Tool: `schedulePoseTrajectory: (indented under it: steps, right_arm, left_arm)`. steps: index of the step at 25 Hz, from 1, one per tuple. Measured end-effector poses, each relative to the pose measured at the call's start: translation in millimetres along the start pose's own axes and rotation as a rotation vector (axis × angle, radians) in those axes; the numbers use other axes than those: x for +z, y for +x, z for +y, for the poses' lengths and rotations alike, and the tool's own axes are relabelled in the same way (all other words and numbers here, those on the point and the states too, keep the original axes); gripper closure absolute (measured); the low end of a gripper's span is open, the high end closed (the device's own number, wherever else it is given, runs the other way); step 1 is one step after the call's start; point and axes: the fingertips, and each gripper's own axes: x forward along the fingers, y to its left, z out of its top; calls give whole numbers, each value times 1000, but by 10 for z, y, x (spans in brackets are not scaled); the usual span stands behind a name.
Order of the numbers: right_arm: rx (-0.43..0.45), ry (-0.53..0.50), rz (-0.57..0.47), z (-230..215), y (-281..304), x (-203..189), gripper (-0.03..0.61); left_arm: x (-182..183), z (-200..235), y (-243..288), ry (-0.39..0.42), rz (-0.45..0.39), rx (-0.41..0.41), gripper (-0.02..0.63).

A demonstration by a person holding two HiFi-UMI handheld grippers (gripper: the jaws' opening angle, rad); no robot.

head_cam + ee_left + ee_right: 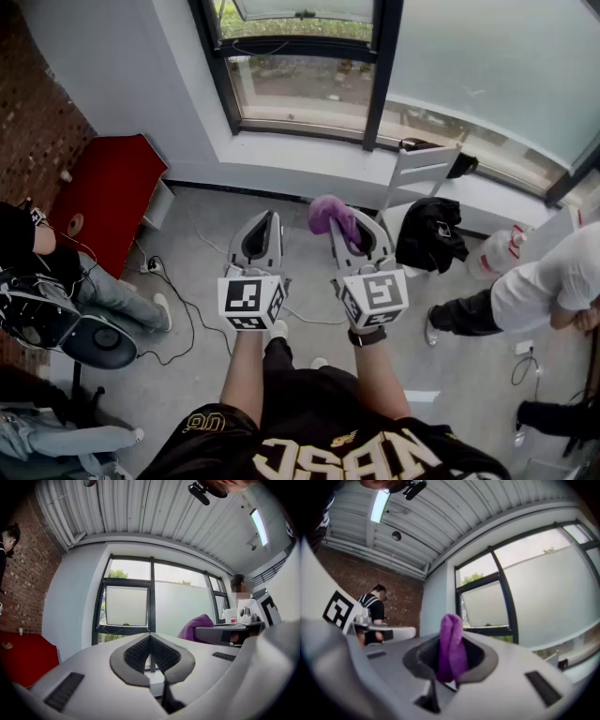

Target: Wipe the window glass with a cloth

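A purple cloth (333,217) is pinched in my right gripper (354,232), which is shut on it; the cloth (451,648) stands up folded between the jaws in the right gripper view. My left gripper (262,231) is held beside it, shut with nothing between its jaws (150,652). Both point toward the window glass (487,61), a frosted pane in a dark frame (383,66) ahead of me. The cloth (197,626) also shows at the right of the left gripper view. Neither gripper touches the glass.
A white chair (418,176) with a black jacket (429,234) stands below the sill. A person in white (539,291) is at the right, another seated at the left (56,272). A red cabinet (108,192) sits left. Cables (178,309) trail on the floor.
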Motion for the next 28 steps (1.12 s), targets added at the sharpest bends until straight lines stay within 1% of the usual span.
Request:
schedulePoseTrajectory:
  steps: [3,5,9,12,15,18,21,24,28]
  right_arm:
    - [-5,-1,6,-20,147,-83,499]
    - [-10,1,13,-34,312,-151,499]
    - [-45,-7,37,-154,753,-338,499]
    - [-86,-5,48,-289,1181,-466,499]
    - [-131,21,58,-349,1711,-552,499]
    - [-169,45,62,-309,2263,-593,499]
    - [-182,39,64,-218,2707,-615,499]
    - [-204,24,75,-253,3062,-664,499]
    - [-244,33,78,-488,3556,-675,499]
  left_arm:
    - [-68,117,89,11,1,-1,604]
    - [-128,270,185,19,5,-1,604]
    - [-268,782,453,10,10,5,604]
    - [-342,1249,742,-7,3,9,604]
    - [-362,1661,1065,-11,1,-17,604]
    - [-348,2085,1364,-14,-1,-48,604]
    - [-380,2500,1649,-41,-3,-60,604]
    - [-453,2764,1934,-55,7,-76,604]
    - [-493,2990,2415,-55,30,-96,604]
